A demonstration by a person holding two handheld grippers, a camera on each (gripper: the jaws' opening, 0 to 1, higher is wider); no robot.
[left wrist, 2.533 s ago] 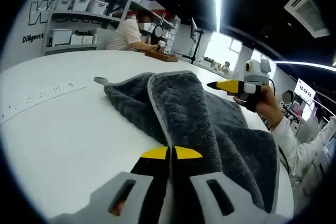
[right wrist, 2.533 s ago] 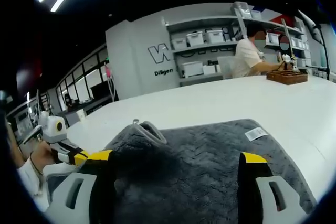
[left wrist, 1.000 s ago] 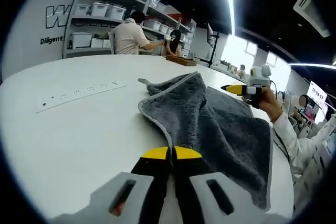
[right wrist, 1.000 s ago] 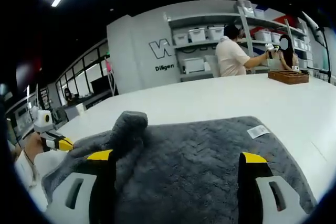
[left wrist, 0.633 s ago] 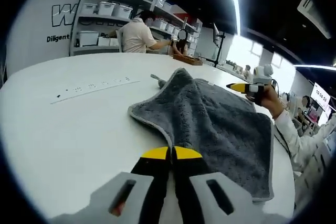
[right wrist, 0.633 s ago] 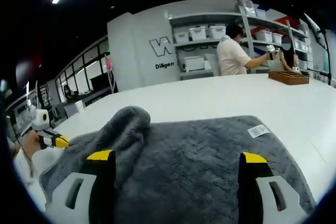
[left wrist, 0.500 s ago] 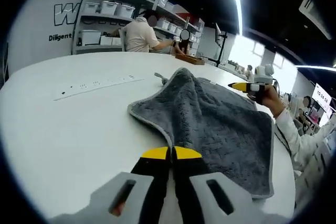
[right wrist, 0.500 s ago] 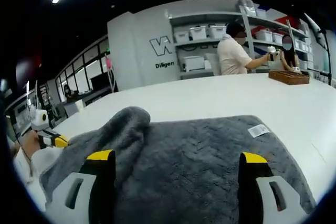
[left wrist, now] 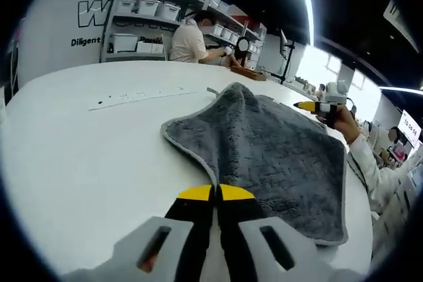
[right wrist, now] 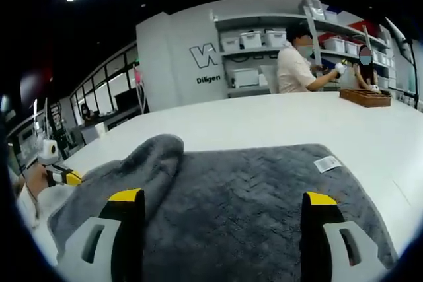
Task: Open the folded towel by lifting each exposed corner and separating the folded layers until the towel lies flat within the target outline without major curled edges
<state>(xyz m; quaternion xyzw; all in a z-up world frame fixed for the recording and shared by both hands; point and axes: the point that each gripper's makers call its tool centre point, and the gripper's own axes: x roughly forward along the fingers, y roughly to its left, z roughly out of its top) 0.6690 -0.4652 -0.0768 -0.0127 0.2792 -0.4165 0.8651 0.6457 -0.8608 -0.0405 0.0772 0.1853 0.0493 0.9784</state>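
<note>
A grey towel (left wrist: 264, 146) lies spread on a white table (left wrist: 86, 156), nearly unfolded. The left gripper (left wrist: 215, 193) is clenched on the towel's near edge, jaws pressed together. The right gripper (right wrist: 221, 197) hovers over the cloth with its jaws wide apart, grasping nothing. To finish well, the pinched edge probably needs drawing outward and low across the table, so the raised fold (right wrist: 158, 153) running up the middle settles flat, before letting go. The towel is plush, dark grey with a paler stitched border, and carries a small white label (right wrist: 327, 163) near one corner
</note>
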